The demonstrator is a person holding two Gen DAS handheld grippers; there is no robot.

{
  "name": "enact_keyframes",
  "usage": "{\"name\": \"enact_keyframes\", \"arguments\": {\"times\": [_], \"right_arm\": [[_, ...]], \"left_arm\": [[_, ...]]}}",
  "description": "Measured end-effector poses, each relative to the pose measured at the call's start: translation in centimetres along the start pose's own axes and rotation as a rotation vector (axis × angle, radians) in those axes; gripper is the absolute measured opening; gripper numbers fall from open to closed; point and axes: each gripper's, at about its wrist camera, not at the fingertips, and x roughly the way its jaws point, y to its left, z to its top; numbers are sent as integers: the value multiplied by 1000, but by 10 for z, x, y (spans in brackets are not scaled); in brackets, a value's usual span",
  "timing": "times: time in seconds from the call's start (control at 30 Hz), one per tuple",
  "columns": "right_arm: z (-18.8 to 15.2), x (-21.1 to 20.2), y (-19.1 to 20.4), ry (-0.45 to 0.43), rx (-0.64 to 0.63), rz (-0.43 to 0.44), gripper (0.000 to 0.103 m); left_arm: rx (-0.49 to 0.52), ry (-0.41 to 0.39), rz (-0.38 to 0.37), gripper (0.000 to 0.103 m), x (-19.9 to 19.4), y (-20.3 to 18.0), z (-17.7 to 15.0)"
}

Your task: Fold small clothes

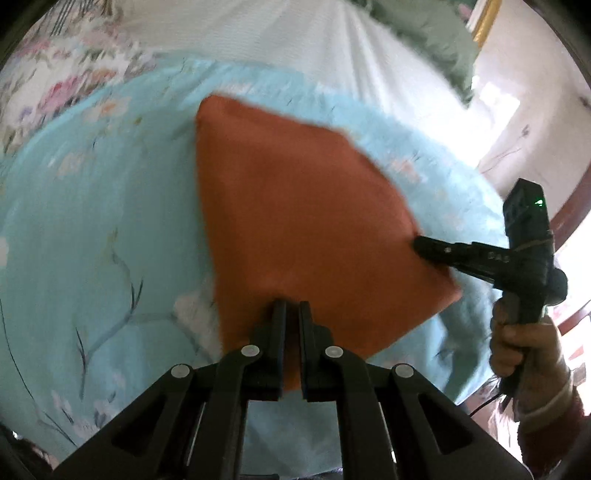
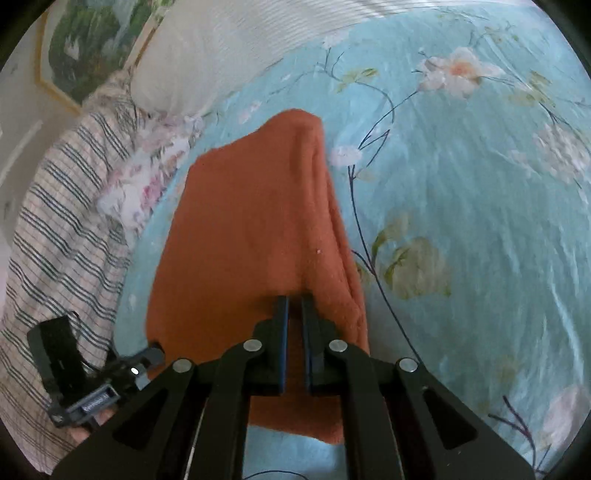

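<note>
Left wrist view: orange cloth (image 1: 295, 221) spread over light blue floral bedspread (image 1: 92, 221), near edge pinched between the closed fingers of the left gripper (image 1: 292, 303), fabric running down through the narrow gap. At the cloth's right edge, right gripper (image 1: 419, 245) clamped on the fabric, tip buried in the orange, handle gripped by a hand (image 1: 517, 343) in a sleeve. Beyond the bedspread, white ribbed sheet (image 1: 295, 37) and a green pillow (image 1: 424, 33) at the top. Whole picture smeared by motion.

Right wrist view: same orange cloth (image 2: 251, 229) doubled along its right side, layered edges visible there, lying on the bedspread (image 2: 461, 203). Right gripper (image 2: 294, 301) shut on the near part of the cloth, fabric visible between the pads. Lower left, left gripper (image 2: 155, 352) touching the cloth's corner; grip itself partly hidden there. Further left, striped fabric (image 2: 55, 240), a floral piece (image 2: 140, 184), a white pillow (image 2: 207, 55).
</note>
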Motion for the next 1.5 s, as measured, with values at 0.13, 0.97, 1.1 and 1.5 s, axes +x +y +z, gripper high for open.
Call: {"name": "enact_keyframes", "arguments": {"times": [0.13, 0.97, 1.1, 1.5], "right_arm": [[2, -12, 25, -40, -86, 4, 10], [-23, -19, 22, -52, -80, -51, 31], [2, -22, 26, -95, -77, -39, 38], [72, 29, 2, -66, 38, 21, 13]], "left_arm": [[-45, -17, -27, 5, -7, 5, -3], [-61, -59, 85, 12, -19, -6, -27], [-61, -79, 112, 19, -32, -8, -28], [-103, -79, 155, 27, -17, 15, 10]]}}
